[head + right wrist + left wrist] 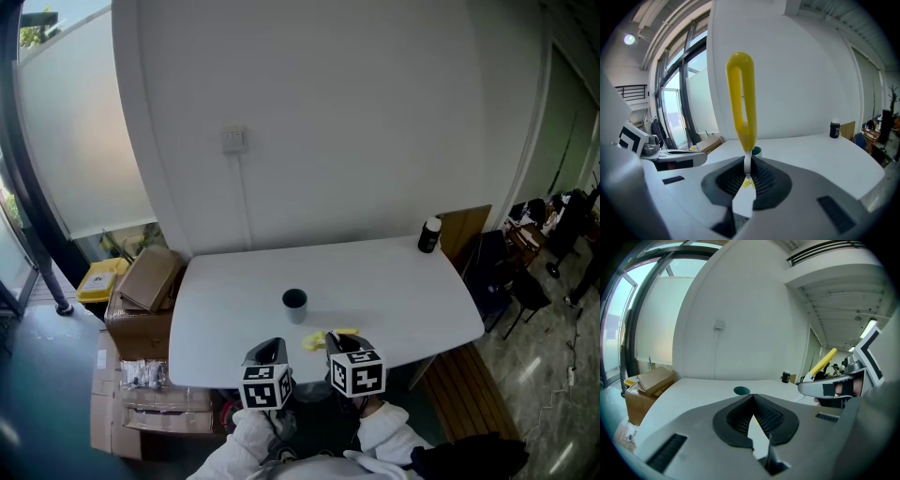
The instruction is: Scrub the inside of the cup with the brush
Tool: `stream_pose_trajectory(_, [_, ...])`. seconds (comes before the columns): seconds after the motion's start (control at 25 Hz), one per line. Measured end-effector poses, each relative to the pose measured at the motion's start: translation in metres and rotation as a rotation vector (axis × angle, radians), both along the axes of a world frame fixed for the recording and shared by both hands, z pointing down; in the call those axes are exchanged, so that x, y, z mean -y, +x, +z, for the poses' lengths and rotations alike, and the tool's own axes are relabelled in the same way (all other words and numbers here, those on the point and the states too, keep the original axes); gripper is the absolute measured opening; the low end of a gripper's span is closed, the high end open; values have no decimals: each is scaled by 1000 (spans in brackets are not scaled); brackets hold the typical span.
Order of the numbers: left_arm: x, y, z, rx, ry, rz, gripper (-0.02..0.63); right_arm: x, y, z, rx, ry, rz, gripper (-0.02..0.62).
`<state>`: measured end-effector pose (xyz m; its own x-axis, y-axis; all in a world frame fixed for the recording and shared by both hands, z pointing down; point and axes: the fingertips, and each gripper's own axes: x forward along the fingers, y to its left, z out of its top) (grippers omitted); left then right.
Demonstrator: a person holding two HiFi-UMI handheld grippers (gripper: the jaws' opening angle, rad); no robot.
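Observation:
A dark teal cup (294,300) stands upright on the white table (394,281), a short way beyond both grippers. My right gripper (747,164) is shut on the brush (741,101), pinching its white neck, and the yellow loop handle stands up above the jaws. From the head view, the brush (319,339) shows as yellow beside the right gripper (342,345) at the table's near edge. My left gripper (753,397) is shut with nothing in it and points toward the cup (741,390). It sits just left of the right gripper (834,386).
A black bottle (429,234) stands at the table's far right corner. Cardboard boxes (145,281) are stacked on the floor left of the table. A wooden bench (464,384) lies to the right of it. The white wall (328,122) rises behind the table.

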<state>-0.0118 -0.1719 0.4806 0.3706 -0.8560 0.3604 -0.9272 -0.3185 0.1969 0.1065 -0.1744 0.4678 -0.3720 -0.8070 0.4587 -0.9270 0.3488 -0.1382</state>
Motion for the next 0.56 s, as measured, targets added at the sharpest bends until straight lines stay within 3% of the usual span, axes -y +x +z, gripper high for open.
stream_pose_trajectory(0.56, [-3,2,-4,-3,23,12,6,-3,-4,-8,3,29,3,84])
